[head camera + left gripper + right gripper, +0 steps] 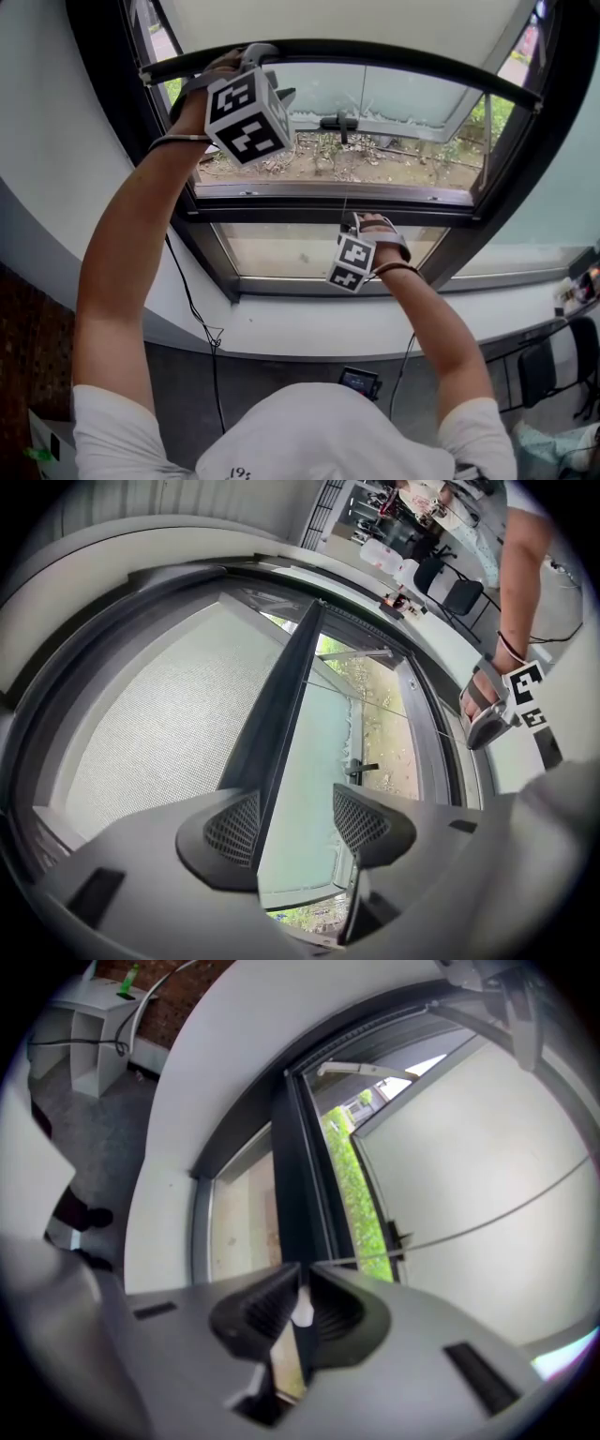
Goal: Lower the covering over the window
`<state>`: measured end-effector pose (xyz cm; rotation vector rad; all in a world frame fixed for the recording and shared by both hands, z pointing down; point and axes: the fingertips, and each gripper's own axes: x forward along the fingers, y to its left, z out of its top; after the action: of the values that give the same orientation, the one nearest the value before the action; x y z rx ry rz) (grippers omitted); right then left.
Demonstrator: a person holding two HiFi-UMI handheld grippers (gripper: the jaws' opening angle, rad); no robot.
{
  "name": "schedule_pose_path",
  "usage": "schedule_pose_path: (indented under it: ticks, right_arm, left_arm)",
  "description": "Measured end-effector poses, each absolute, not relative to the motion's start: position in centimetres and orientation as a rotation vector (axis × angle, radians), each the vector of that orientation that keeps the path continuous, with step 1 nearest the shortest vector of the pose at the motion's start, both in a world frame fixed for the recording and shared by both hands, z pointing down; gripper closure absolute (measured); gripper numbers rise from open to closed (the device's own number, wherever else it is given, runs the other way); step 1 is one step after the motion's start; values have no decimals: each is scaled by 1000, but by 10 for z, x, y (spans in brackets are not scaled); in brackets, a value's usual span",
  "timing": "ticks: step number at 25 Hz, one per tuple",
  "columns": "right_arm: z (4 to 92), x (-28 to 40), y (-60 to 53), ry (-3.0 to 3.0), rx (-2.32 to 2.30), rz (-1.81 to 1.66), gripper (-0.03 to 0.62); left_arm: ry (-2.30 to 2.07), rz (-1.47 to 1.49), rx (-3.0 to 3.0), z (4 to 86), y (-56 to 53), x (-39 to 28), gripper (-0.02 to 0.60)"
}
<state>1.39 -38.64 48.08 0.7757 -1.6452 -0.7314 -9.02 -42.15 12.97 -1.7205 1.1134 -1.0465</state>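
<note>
Pale up top: looking at light mesh roller-blind fabric (347, 23) covering only upper part of window, ending in long black bottom bar (375, 52). Reaching up w/ left gripper (295, 829) near bar's left end, spreading jaws wide, bar running btwn them close by one pad. Pinching small white cord toggle (302, 1312) w/ right gripper (300, 1279), pressing jaws together on it below bar, approx mid-window. Showing bare glass btwn bar and dark window frame (328, 192). Noting thin grey pull cord (394, 714) running straight, black window handle (339, 122) in line w/ it, black cable (192, 300) hanging down white wall (309, 328) at left, black chair (539, 370) far right.
</note>
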Motion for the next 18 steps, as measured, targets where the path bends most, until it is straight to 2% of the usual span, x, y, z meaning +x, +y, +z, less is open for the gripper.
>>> schedule_pose_path:
  ticks: [18]
  right_arm:
    - [504, 25, -377, -1656, 776, -681, 549]
  left_arm:
    - [1118, -1073, -1784, 155, -419, -89, 337]
